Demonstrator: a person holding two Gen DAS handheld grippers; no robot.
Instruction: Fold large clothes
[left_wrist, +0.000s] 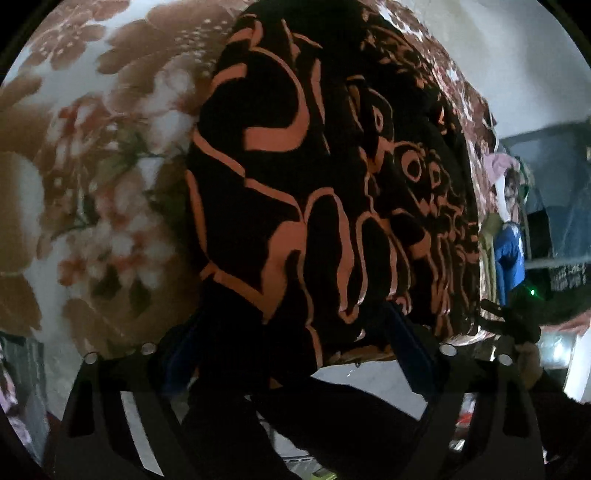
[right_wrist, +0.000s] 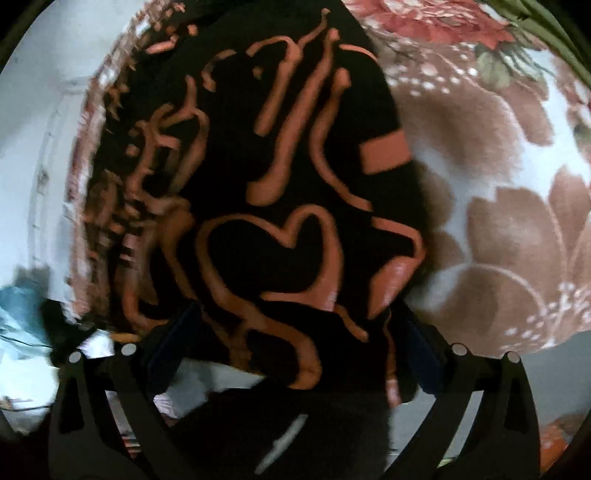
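Floral blanket (left_wrist: 96, 177) spread underneath, brown and white blooms. Black garment with orange line pattern (left_wrist: 314, 192) lying on it, near edge drooping between both claws. Left claw (left_wrist: 295, 354) spread wide, fabric between its fingers, no visible clamp. Right claw (right_wrist: 295, 350) likewise wide, cloth hanging between its blue pads (right_wrist: 181, 332).

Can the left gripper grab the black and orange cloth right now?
Probably yes. The black and orange garment already lies between the left gripper's wide jaws, with nothing in front of it. Whether the jaws press it yet is hard to tell.
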